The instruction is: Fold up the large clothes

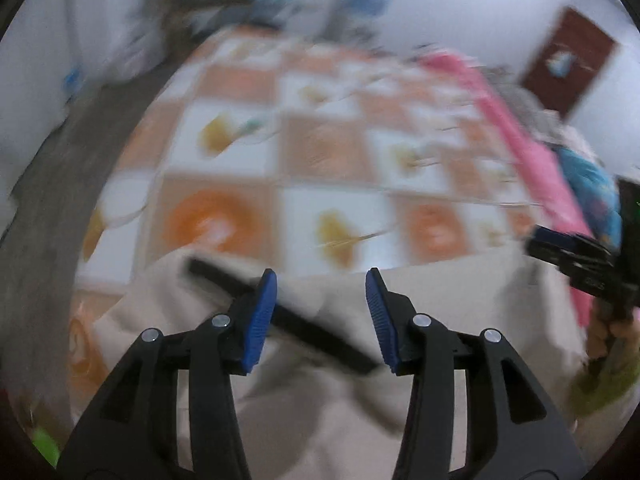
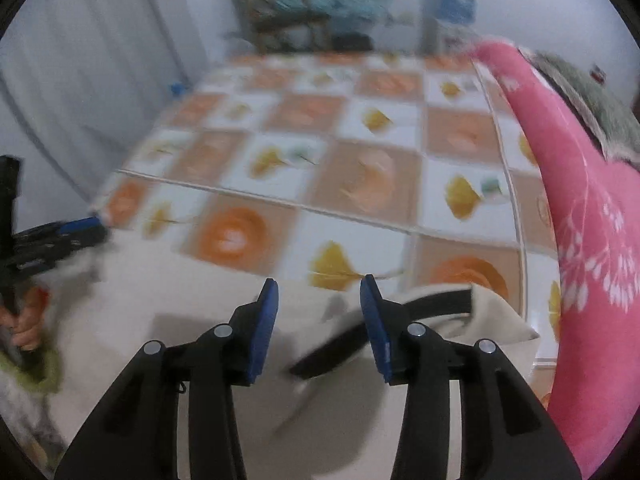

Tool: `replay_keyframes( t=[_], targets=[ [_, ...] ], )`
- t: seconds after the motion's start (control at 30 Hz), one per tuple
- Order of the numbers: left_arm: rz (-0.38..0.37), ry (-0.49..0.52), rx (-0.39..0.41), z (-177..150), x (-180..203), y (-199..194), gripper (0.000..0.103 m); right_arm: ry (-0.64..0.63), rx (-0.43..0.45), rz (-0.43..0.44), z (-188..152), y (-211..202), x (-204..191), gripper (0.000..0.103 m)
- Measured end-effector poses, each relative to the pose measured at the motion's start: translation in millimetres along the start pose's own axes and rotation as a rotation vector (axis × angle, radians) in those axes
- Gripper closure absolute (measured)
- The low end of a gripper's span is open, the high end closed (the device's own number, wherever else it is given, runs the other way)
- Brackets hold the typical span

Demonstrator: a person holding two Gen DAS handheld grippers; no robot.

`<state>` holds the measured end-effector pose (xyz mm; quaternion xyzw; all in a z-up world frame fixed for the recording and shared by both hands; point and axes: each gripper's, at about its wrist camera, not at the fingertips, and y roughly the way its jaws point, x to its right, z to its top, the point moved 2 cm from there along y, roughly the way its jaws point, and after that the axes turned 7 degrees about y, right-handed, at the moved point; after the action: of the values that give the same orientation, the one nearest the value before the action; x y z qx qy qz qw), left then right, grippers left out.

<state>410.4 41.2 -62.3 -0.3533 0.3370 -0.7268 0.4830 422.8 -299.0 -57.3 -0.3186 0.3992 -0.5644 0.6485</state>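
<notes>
A cream garment (image 1: 320, 400) with a black band (image 1: 320, 336) lies at the near end of a bed covered by an orange-and-white checked sheet (image 1: 320, 152). My left gripper (image 1: 320, 276) hovers over the garment, blue pads apart, with nothing pinched between them. The right gripper (image 1: 540, 240) shows at the right edge, held by a hand (image 1: 612, 332). In the right wrist view the garment (image 2: 180, 300) and its black band (image 2: 436, 304) lie under my right gripper (image 2: 320, 284), which is open too. The left gripper (image 2: 96, 230) sits at the garment's left edge. Both views are blurred.
A pink flowered blanket (image 2: 592, 220) with a grey fuzzy one (image 2: 580, 88) behind it is piled along the bed's right side. A wooden chair with teal cloth (image 2: 280, 4) stands beyond the far end. Grey floor (image 1: 52, 200) runs along the bed's left side.
</notes>
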Motion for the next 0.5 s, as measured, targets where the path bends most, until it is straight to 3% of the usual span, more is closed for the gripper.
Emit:
replay_keyframes(
  t=[0.03,0.07,0.13,0.2,0.3,0.4,0.5],
  targets=[
    [-0.011,-0.043,0.007,-5.3,-13.5,1.8,0.065,0.018,-0.018,-0.015,-3.2,8.3,9.1,0.061],
    [-0.040,-0.069,0.033,-9.4,-21.2,-4.7,0.065,0.040,-0.032,-0.024,-7.0,13.9,17.1,0.061],
    [-0.040,-0.111,0.019,-18.7,-35.4,-11.1,0.063,0.109,-0.015,0.058,-17.3,10.2,37.7,0.061],
    [-0.055,-0.131,0.041,-22.7,-41.2,-21.1,0.064,0.147,-0.017,0.075,-19.7,6.7,45.1,0.062],
    [-0.004,-0.072,0.104,-18.4,-25.3,-43.9,0.065,0.159,0.005,0.028,-16.7,-9.8,36.0,0.060],
    [-0.066,0.045,0.171,-12.3,10.3,-62.2,0.063,0.081,0.060,0.097,-15.9,-35.6,1.2,0.060],
    [-0.080,0.177,0.138,-12.6,54.6,-54.7,0.061,-0.028,0.053,0.165,-25.3,-39.5,-39.8,0.059]
  ],
)
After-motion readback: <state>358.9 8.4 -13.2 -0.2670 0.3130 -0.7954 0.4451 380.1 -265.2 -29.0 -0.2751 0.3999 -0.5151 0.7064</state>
